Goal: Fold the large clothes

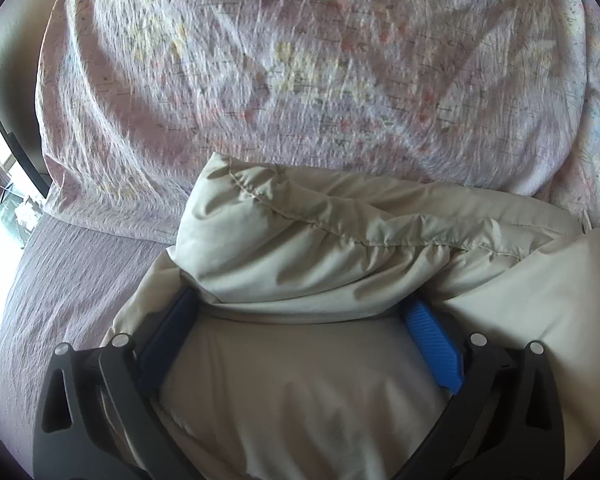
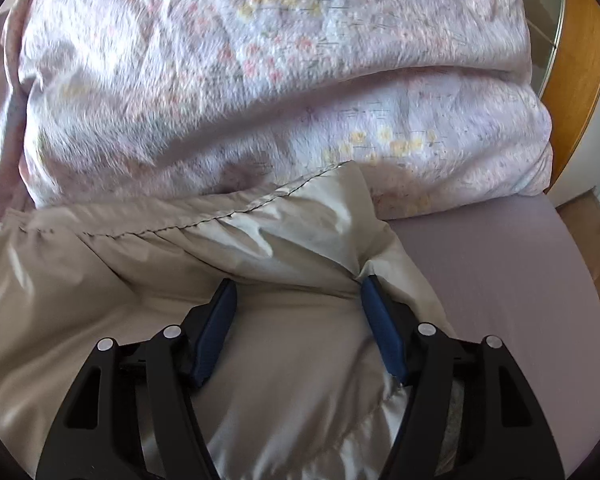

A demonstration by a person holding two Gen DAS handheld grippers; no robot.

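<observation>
Left gripper (image 1: 300,312): closest to the camera. Its jaws are spread as wide as they go. The puffy beige jacket (image 1: 320,240) lies between them, and the blue pads (image 1: 432,344) do not seem to squeeze it.
Right gripper (image 2: 298,292): its jaws are partly apart and set down into the jacket (image 2: 180,272). The cloth bunches up and puckers at the right pad (image 2: 384,332). I cannot tell if the pads pinch the cloth or just rest on it.
Jacket: it lies on the bed in soft, puffy folds, right under both grippers. A stitched seam (image 1: 340,228) runs across it just past the jaws. A thick fold rises in front of the left jaws and hides their tips.
Sheet (image 2: 500,264): a plain purple sheet covers the bed. It shows bare on both sides of the jacket.
Blanket (image 1: 280,80): a big flowery blanket is heaped up just behind the jacket and touches its far edge. It fills the far part of both views.
Wood frame (image 2: 580,60): it stands far off on the right, past the bed.
Window (image 1: 4,184): bright light comes in far off on the left.
</observation>
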